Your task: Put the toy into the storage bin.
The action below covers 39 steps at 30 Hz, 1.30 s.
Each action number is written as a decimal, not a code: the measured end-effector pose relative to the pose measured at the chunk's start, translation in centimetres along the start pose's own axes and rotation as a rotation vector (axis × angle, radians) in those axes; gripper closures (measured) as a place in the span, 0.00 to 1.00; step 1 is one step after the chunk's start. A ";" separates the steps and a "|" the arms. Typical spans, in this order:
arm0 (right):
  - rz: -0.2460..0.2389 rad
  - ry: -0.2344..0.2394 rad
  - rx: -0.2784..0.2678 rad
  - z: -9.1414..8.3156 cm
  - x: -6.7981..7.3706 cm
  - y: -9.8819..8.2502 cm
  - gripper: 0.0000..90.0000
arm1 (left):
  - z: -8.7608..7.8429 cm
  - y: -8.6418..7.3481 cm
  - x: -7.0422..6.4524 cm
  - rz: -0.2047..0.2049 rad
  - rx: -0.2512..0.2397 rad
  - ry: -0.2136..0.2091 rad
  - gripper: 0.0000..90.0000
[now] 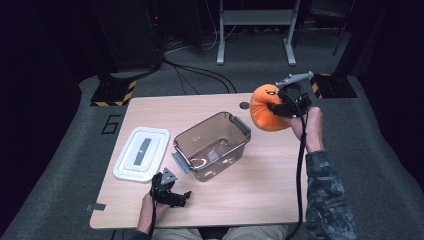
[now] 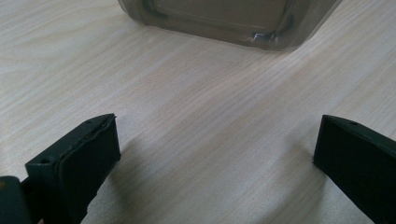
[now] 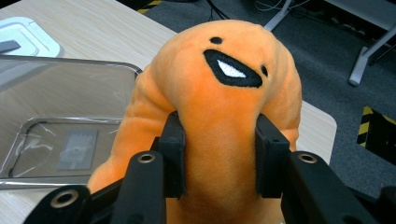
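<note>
Right gripper (image 1: 278,106) clamps an orange plush toy (image 1: 265,107) above the light wooden table (image 1: 260,185). Left gripper (image 1: 181,196) rests there, jaws apart, clear storage bin (image 1: 212,145) just ahead. Grey carpet surrounds.

From above the near edge, the high view looks forward and down over the whole counter (image 1: 250,195). The left gripper view skims low, close to the clear plastic bin (image 2: 224,23); the right gripper view shares that bin.
</note>
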State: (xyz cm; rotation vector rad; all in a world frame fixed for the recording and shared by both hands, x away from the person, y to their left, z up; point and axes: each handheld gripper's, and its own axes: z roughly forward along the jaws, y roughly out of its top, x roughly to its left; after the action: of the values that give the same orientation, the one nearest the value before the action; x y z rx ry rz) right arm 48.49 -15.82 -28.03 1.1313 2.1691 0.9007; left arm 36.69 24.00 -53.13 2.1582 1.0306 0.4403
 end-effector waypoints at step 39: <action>-0.177 0.156 -0.031 1.4 6.0 4.6 0.69 | 0.0 0.0 0.0 0.002 0.001 0.001 0.00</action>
State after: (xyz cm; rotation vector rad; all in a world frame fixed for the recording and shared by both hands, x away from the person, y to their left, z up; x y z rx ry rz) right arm 48.67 -8.29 -26.26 0.8632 2.3289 0.9668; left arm 36.71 24.03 -53.12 2.1601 1.0295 0.4422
